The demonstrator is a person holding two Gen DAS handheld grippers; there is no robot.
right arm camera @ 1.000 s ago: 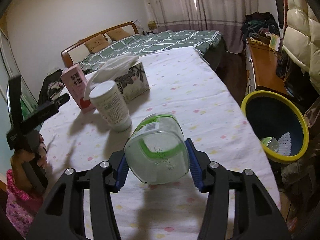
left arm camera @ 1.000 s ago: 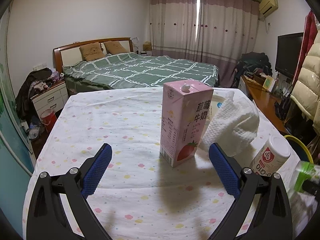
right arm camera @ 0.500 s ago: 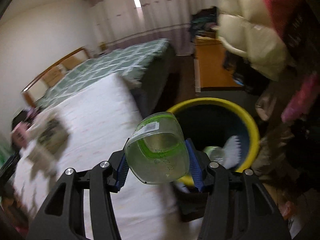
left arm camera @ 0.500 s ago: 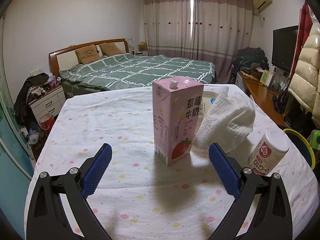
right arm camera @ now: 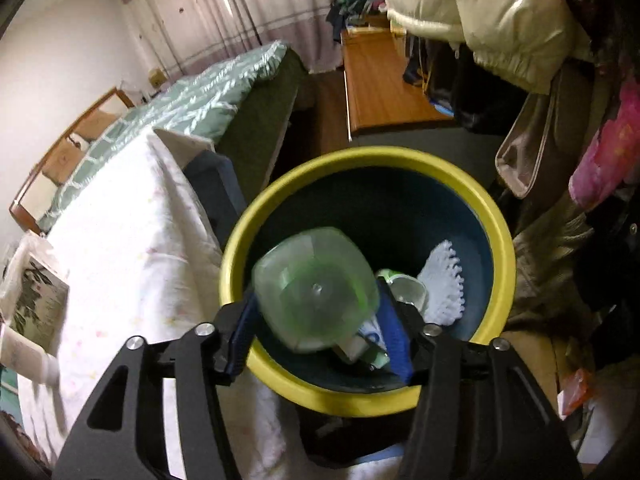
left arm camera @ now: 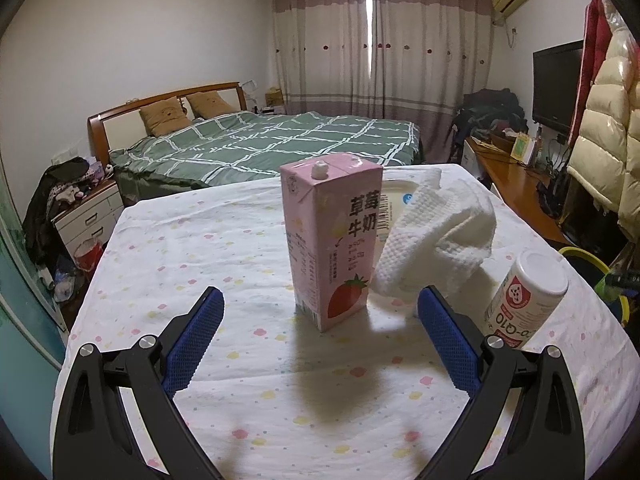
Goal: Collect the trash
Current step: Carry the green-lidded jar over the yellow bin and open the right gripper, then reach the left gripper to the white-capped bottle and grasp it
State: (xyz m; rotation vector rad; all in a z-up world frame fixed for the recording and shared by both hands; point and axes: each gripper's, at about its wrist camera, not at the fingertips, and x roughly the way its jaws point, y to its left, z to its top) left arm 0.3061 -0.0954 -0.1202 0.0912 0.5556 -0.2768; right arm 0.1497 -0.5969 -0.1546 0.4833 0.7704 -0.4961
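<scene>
Right wrist view, right gripper [right arm camera: 320, 320] jaws opening around blurred green-banded bottle [right arm camera: 316, 290] over bin [right arm camera: 500, 264], left gripper [left arm camera: 320, 312] jaws wide, empty.

The clear green-banded bottle [right arm camera: 316, 290] is motion-blurred, hiding trash beneath it. The pink milk carton [left arm camera: 330, 240] hides part of the tissue box [left arm camera: 394, 204] behind it.

Bed [left arm camera: 264, 144] with green checked cover stands against the far wall; two brown pillows [left arm camera: 184, 110] lie at its wooden headboard. Nightstand [left arm camera: 86, 216] sits left of the bed, piled with clothes. Curtains [left arm camera: 380, 44] hang drawn behind the bed. Television [left arm camera: 558, 84] stands on a wooden desk [left arm camera: 516, 180] right of the bed. Cream padded coat [left arm camera: 604, 132] hangs beside the television.
</scene>
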